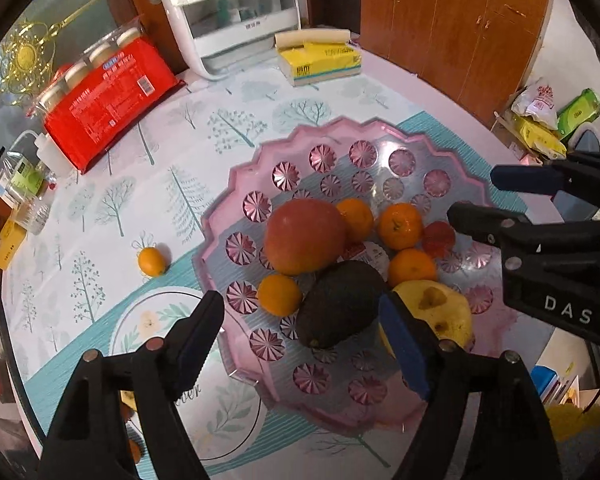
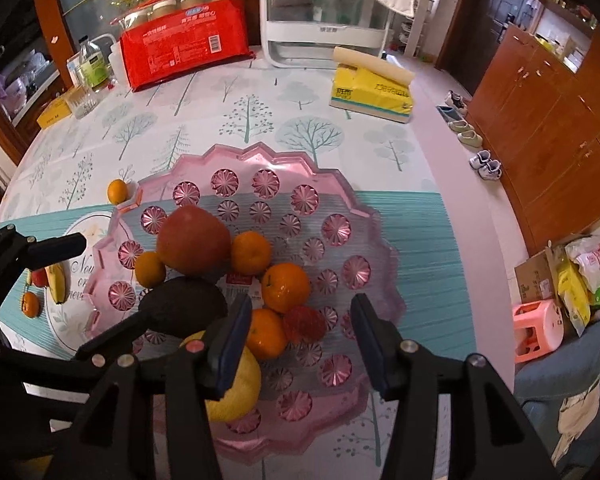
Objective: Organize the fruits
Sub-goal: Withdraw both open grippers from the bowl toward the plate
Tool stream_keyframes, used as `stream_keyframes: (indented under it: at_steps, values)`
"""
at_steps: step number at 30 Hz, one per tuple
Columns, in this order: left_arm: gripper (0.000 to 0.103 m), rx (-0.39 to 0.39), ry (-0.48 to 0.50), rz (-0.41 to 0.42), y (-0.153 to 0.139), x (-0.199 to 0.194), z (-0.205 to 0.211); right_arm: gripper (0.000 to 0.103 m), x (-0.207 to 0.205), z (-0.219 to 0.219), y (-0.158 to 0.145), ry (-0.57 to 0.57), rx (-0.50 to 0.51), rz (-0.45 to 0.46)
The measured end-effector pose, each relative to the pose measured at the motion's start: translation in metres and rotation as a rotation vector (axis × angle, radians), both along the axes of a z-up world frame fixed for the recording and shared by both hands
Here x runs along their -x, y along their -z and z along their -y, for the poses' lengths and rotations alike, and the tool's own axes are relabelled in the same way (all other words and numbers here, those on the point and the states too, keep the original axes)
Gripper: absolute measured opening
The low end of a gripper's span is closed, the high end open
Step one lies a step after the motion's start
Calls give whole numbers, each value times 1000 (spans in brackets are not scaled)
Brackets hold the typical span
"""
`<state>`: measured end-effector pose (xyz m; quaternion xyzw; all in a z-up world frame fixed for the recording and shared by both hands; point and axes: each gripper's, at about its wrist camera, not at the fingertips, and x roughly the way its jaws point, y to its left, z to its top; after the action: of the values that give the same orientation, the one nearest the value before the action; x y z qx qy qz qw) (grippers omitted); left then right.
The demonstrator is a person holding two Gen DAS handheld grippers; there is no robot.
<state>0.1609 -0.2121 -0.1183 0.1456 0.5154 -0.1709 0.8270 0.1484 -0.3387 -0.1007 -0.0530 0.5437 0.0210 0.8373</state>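
Most fruit sits in the pink tray (image 2: pixel 364 208); both grippers, left gripper (image 1: pixel 300 320) and right gripper (image 2: pixel 300 336), hover wide open, empty. One small orange (image 1: pixel 152 262) waits at nine o'clock (banana (image 2: pixel 57 280) too).

White "DAS" on the right gripper (image 1: pixel 500 200); the tablecloth (image 2: pixel 260 128) perhaps reads "Now".
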Motion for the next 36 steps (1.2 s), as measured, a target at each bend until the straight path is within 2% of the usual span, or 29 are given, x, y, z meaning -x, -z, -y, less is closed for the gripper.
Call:
stream_keyframes:
  at_steps: [6, 10, 18, 26, 36]
  values:
    - [79, 25, 3, 43, -28, 13, -14, 52, 19, -4, -18, 50, -23, 40]
    - [79, 35, 14, 42, -40, 24, -28, 52, 31, -12, -31, 72, -38, 67]
    - [79, 50, 7, 77, -68, 45, -73, 52, 50, -45, -59, 88, -68, 140]
    - [79, 15, -30, 158, -100, 58, -136, 52, 62, -104, -72, 30, -62, 172]
    - [79, -2, -146, 254, -137, 53, -228, 52, 65, -179, -103, -86, -5, 242]
